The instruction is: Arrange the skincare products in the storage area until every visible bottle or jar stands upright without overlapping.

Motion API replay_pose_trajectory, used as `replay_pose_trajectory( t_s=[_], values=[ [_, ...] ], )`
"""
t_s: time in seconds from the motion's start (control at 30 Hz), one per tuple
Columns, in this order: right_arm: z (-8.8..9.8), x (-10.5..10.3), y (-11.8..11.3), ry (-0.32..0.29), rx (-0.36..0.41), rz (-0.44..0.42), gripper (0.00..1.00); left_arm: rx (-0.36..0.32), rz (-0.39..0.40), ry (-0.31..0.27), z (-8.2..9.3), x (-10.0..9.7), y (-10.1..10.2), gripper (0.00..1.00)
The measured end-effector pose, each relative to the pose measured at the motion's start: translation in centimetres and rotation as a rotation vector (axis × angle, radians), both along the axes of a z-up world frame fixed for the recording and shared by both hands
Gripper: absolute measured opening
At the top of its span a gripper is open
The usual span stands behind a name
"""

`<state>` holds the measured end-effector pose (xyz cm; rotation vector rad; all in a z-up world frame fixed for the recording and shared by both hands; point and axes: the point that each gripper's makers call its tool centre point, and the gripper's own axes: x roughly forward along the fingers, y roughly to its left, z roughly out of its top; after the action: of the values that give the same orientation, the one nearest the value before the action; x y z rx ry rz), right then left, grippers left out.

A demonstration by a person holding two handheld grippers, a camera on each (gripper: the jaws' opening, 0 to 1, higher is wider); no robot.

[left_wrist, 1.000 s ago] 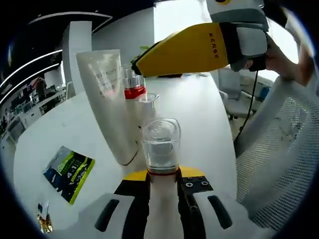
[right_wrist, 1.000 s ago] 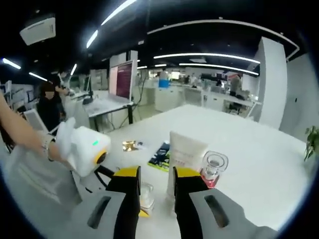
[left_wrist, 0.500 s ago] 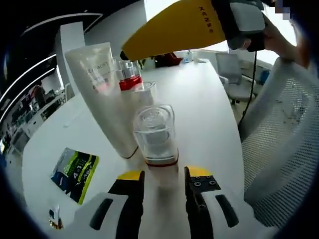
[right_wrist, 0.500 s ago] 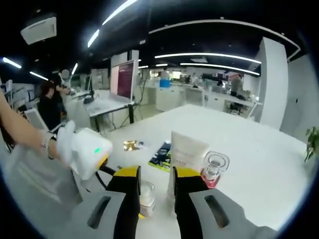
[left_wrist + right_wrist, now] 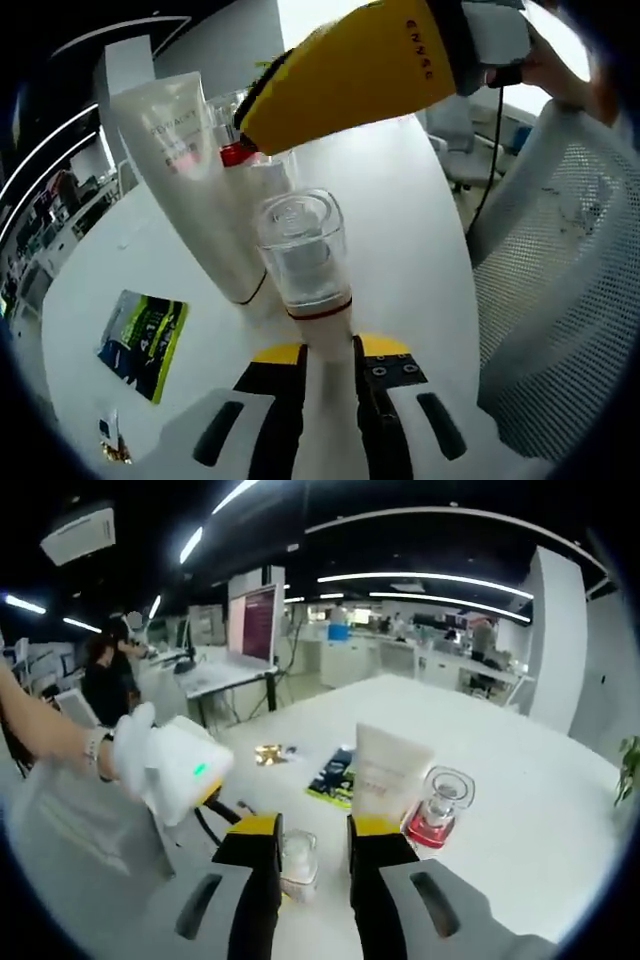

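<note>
A white bottle with a clear cap and red ring (image 5: 300, 250) stands tilted between the jaws of my left gripper (image 5: 328, 352), which is shut on its body. Just behind it stand a white tube (image 5: 185, 170) on its cap and a red-collared bottle (image 5: 232, 152). My right gripper (image 5: 262, 112) reaches in from the upper right, its yellow tip over those bottles. In the right gripper view my right gripper (image 5: 312, 832) is open, with the clear cap (image 5: 298, 863) low between the jaws, and the tube (image 5: 388, 772) and red-based bottle (image 5: 437, 808) beyond.
A green-and-black sachet (image 5: 140, 338) lies flat on the white table (image 5: 400, 220), with a small gold packet (image 5: 268, 752) near it. A mesh chair (image 5: 560, 290) stands at the table's edge. A person (image 5: 102, 685) sits at a far desk beside a monitor (image 5: 256, 625).
My left jaws, standing apart half a second ago, have shut on the clear-capped bottle. The right gripper's tip has dropped lower over the red-collared bottle.
</note>
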<state>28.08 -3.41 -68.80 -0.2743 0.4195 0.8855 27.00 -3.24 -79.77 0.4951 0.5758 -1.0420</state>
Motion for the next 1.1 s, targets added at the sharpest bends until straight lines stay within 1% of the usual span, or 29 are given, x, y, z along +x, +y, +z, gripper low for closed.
replay_pose_trajectory(
  t_s=[0.07, 0.17, 0.23, 0.3, 0.37, 0.5, 0.57, 0.6, 0.63, 0.7, 0.77, 0.83, 0.87, 0.9, 0.93, 0.97, 1.0, 1.03, 1.07, 1.1],
  values=[
    [-0.6, -0.3, 0.1, 0.004, -0.036, 0.016, 0.25, 0.008, -0.004, 0.007, 0.0, -0.1, 0.1, 0.17],
    [-1.8, -0.8, 0.0, 0.028, -0.100, 0.044, 0.25, 0.029, -0.015, 0.014, -0.1, -0.4, 0.2, 0.16],
    [-2.1, -1.1, 0.0, 0.031, -0.119, 0.054, 0.25, 0.046, -0.027, 0.010, -0.2, -0.5, 0.2, 0.11],
    [-2.5, -1.4, 0.1, 0.036, -0.142, 0.073, 0.25, 0.053, -0.038, 0.017, -0.2, -0.8, 0.1, 0.04],
    [-2.6, -1.5, 0.0, 0.043, -0.144, 0.078, 0.25, 0.049, -0.058, 0.022, -0.1, -1.2, -0.2, 0.01],
    [-2.7, -1.6, -0.1, 0.042, -0.155, 0.081, 0.24, 0.066, -0.095, 0.002, -0.2, -1.7, -0.7, 0.05],
    [-2.7, -1.6, -0.2, 0.043, -0.154, 0.082, 0.22, 0.055, -0.139, 0.010, -0.2, -2.3, -1.1, 0.04],
    [-2.7, -1.6, -0.2, 0.041, -0.157, 0.083, 0.20, 0.053, -0.147, 0.018, -0.2, -2.5, -1.2, 0.04],
    [-2.7, -1.6, -0.2, 0.038, -0.161, 0.085, 0.19, 0.068, -0.141, 0.021, -0.3, -2.5, -1.0, 0.04],
    [-2.7, -1.7, -0.2, 0.040, -0.162, 0.087, 0.18, 0.113, -0.142, -0.001, -0.3, -2.1, -0.4, 0.04],
    [-2.7, -1.7, -0.3, 0.042, -0.160, 0.087, 0.18, 0.133, -0.110, -0.008, -0.3, -1.4, 0.4, 0.06],
    [-2.7, -1.8, -0.2, 0.051, -0.151, 0.092, 0.18, 0.131, -0.067, -0.022, -0.1, -0.5, 1.1, 0.11],
    [-2.7, -2.0, 0.0, 0.063, -0.138, 0.098, 0.18, 0.127, -0.063, -0.054, 0.3, 0.0, 1.3, 0.15],
    [-2.7, -2.2, 0.1, 0.071, -0.130, 0.102, 0.18, 0.121, -0.059, -0.077, 0.6, 0.4, 1.4, 0.22],
    [-2.6, -2.4, 0.2, 0.073, -0.125, 0.112, 0.18, 0.111, -0.065, -0.097, 0.9, 0.7, 1.4, 0.28],
    [-2.7, -2.4, 0.3, 0.075, -0.125, 0.115, 0.18, 0.083, -0.127, -0.131, 1.6, 0.5, 0.9, 0.32],
    [-2.6, -2.6, 0.4, 0.075, -0.124, 0.127, 0.18, 0.064, -0.129, -0.132, 1.8, 0.4, 0.7, 0.36],
    [-2.7, -2.7, 0.6, 0.074, -0.124, 0.138, 0.18, 0.059, -0.120, -0.121, 1.9, 0.3, 0.8, 0.37],
    [-2.6, -2.8, 0.8, 0.077, -0.121, 0.151, 0.18, 0.050, -0.127, -0.123, 2.1, 0.2, 0.6, 0.37],
    [-2.6, -3.0, 0.9, 0.076, -0.121, 0.158, 0.18, 0.046, -0.144, -0.138, 2.3, 0.1, 0.4, 0.37]
  ],
)
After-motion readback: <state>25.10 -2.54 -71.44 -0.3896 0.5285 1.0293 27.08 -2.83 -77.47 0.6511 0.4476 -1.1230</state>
